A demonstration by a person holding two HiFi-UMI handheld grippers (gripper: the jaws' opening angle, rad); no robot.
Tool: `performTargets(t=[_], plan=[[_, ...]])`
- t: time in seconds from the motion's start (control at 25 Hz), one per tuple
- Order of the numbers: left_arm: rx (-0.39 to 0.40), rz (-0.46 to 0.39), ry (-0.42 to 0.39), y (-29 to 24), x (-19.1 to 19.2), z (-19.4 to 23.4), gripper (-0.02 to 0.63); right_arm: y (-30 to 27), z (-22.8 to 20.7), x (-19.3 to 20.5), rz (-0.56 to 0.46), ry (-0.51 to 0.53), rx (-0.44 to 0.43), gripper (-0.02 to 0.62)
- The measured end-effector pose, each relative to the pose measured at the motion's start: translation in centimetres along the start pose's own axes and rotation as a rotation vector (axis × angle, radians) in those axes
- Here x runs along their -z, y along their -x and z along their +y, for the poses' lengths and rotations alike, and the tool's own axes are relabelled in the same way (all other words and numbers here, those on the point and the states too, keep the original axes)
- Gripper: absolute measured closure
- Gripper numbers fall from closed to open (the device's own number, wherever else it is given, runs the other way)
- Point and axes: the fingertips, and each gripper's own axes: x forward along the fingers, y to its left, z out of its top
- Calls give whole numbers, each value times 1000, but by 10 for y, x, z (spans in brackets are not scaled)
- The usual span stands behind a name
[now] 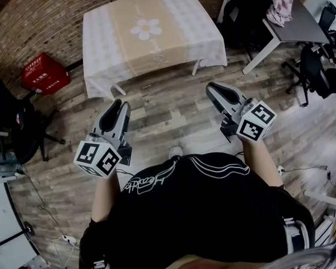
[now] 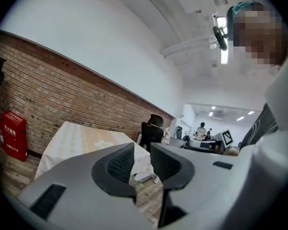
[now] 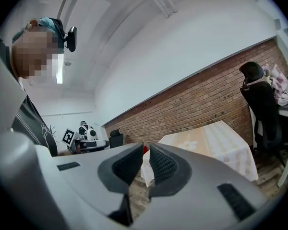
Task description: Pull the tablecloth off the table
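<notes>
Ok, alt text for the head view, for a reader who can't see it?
Seen from above, a person in a black shirt points the left tongs and right tongs, both empty, toward a table under a beige tablecloth with a white flower, well short of it. There is a red crate by the brick wall at left and a grey desk at right.
</notes>
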Motion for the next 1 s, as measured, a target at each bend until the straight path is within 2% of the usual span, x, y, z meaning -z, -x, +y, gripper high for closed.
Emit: performTargets(t=[0.08,0.16,0.24,0.48,0.72,1.0], plan=[[-16,2,2,-7,-1,21,508,-12,-15,-1,1,14,33,582],[-42,8,2,-11,1,43,477,-21,-32,0,12,28,77,534],[-74,19,3,-13,5,64,443,-26,-48,4,25,28,112,520],[-208,61,2,-17,29,124,393,-19,-99,20,85,29,208,450],[-280,55,26,-28,44,169,338,-19,-166,27,99,7,305,417],[-443,55,38,-42,69,238,307,-36,-251,48,151,-18,401,394]])
